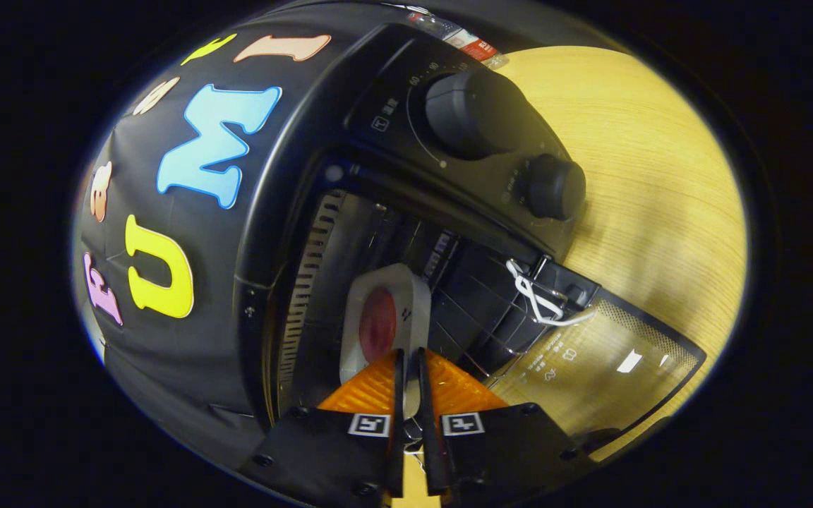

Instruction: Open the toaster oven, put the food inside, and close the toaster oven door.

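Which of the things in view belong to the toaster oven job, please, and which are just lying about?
Job:
- toaster oven, its glass door open
- white dish of food, gripped at its rim by the claw, at the oven's mouth

Lying about:
- two knobs
- white cord at the door hinge
- wooden table

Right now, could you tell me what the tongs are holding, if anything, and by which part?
The tongs are shut on the near rim of the white dish with reddish food, which sits inside the open toaster oven.
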`<state>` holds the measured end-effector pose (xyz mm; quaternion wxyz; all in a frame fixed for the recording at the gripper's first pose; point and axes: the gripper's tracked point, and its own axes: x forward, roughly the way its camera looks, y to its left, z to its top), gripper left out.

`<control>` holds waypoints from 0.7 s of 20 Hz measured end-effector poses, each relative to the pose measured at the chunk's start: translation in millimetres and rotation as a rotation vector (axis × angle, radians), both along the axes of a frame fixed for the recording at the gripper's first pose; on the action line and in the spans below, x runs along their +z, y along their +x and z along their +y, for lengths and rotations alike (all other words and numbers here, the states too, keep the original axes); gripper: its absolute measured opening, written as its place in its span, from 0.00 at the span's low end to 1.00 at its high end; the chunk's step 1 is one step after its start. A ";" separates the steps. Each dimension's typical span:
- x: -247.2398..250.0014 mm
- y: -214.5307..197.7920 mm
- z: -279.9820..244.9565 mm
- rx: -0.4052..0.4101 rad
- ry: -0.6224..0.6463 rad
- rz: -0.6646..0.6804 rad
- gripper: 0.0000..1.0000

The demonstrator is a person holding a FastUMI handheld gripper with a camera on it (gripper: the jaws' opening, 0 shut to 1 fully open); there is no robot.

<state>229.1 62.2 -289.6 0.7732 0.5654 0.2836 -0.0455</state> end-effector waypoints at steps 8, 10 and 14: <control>18.8 -37.4 11.5 0.055 0.024 -0.034 0.96; 26.9 -48.5 9.3 0.060 0.009 -0.046 0.96; 33.0 -77.8 13.7 0.141 -0.080 -0.040 0.97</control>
